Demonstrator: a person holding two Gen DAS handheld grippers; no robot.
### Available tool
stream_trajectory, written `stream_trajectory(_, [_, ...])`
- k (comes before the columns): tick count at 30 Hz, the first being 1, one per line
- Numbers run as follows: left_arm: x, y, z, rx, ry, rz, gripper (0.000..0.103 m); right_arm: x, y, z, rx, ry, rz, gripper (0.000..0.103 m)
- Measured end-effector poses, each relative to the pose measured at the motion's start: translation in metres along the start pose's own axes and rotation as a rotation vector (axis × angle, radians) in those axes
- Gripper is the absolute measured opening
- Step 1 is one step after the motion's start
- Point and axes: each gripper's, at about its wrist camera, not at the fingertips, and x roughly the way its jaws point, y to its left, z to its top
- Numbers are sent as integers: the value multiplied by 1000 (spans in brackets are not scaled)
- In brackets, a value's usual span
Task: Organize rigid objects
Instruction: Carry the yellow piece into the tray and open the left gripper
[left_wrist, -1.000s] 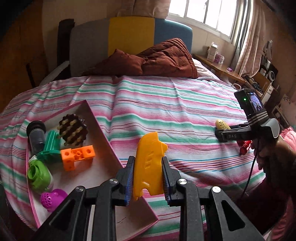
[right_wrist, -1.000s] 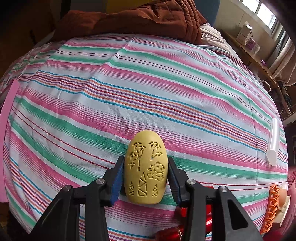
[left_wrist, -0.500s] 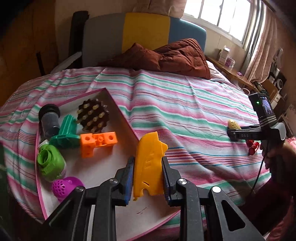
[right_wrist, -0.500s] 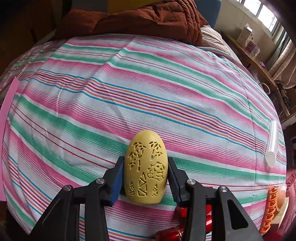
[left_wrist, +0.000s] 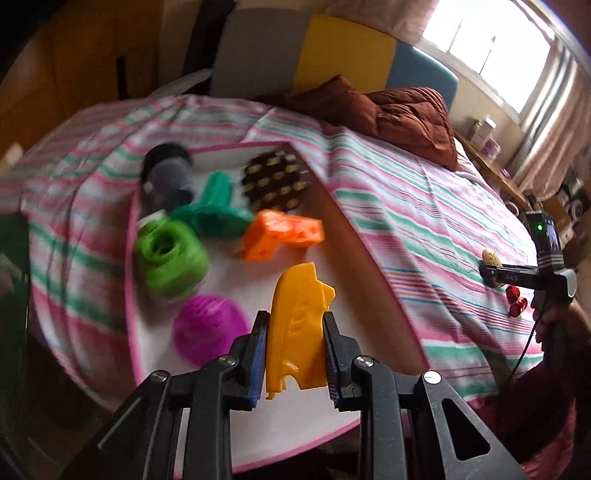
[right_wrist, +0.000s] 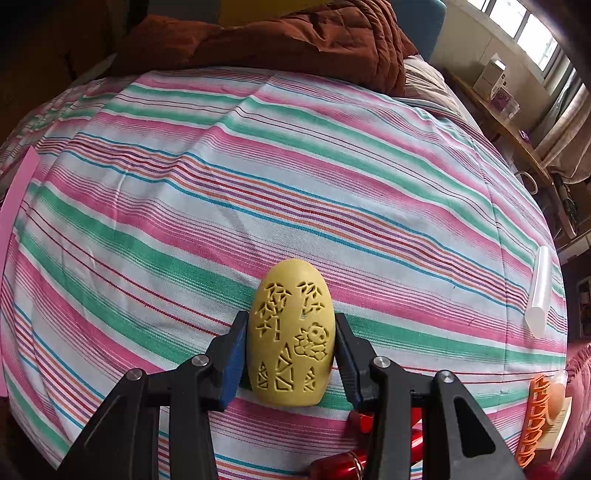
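Left gripper (left_wrist: 295, 350) clamps yellow piece (left_wrist: 297, 332) above pink-rimmed tray (left_wrist: 369, 258).

A flat yellow plastic piece (left_wrist: 295, 328) stands up on end, pinched at its sides, over the white tray with a pink rim (left_wrist: 129, 295). At 11 o'clock from it, six toys lie in the tray. A yellow carved egg (right_wrist: 290, 332) stands upright, pinched too.

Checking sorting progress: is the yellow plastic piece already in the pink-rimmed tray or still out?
Out: the left claw is shut on the yellow plastic piece, holding it above the pink-rimmed tray, not resting inside.
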Motion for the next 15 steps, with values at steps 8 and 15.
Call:
stream_trajectory(8, [-5,28,-14,-70,25,7,27,-2,4,-2,-10,-3,-10,44])
stream_trajectory(15, [5,11,-6,-35,21,-8,27,-2,4,-1,-15,-4,-13,44])
